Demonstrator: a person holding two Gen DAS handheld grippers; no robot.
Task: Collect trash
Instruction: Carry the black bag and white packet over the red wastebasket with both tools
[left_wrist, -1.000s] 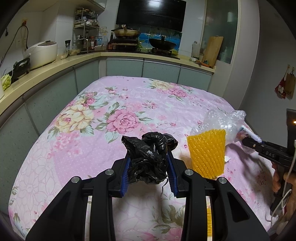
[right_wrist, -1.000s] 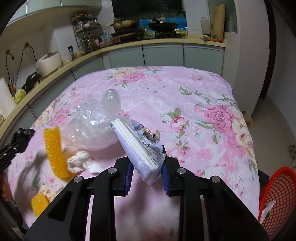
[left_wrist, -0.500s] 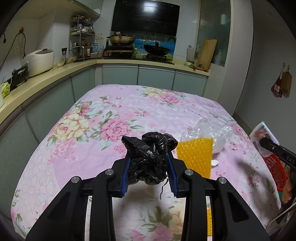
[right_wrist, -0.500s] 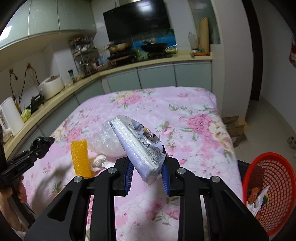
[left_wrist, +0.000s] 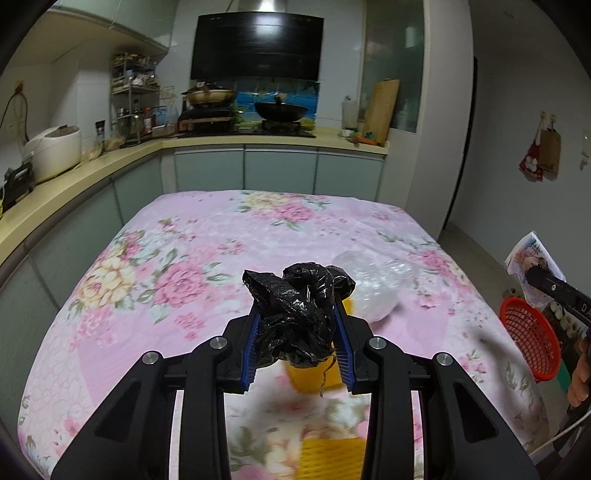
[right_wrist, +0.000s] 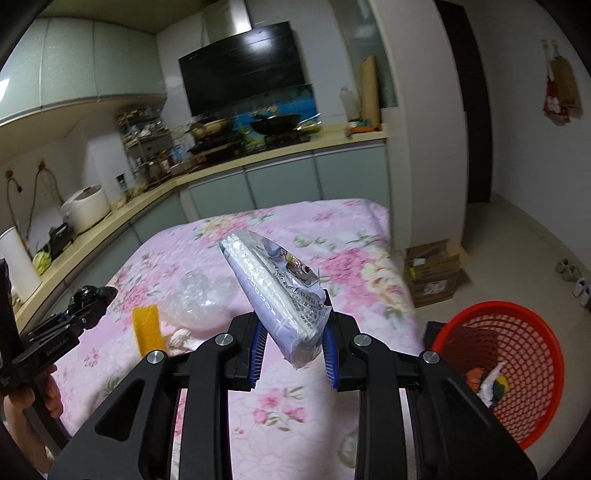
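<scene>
Desk (left_wrist: 177, 236) with the pink floral cover fills both views; most of it is bare.

Red basket (right_wrist: 517, 362) sits on the floor off the desk's right edge, at 4 o'clock in the right wrist view. Some scraps already lie in it, so part of the job looks done.

Left on the desk: clear plastic bag (left_wrist: 373, 291), crumpled, at about 1 o'clock from the left claw; yellow foam net (right_wrist: 147, 328) lying just beside it on its left in the right wrist view; a small white paper wad (right_wrist: 179, 336) touching the bag's near edge. A second yellow piece (left_wrist: 328, 458) shows blurred at 6 o'clock in the left wrist view; can't tell what it is.

In hand, both clear of the desk:
- left claw (left_wrist: 297, 328): narrow, clamped on a crumpled black plastic bag (left_wrist: 299, 306).
- right claw (right_wrist: 291, 341): fully closed on a white-and-blue wrapper pack (right_wrist: 273, 295), which sticks up tilted toward 11 o'clock.

Judgement: mid-task. Two items picked and ready to drop, neither over the basket yet; right claw is nearer to it. After that, at least three or four pieces remain to fetch.
</scene>
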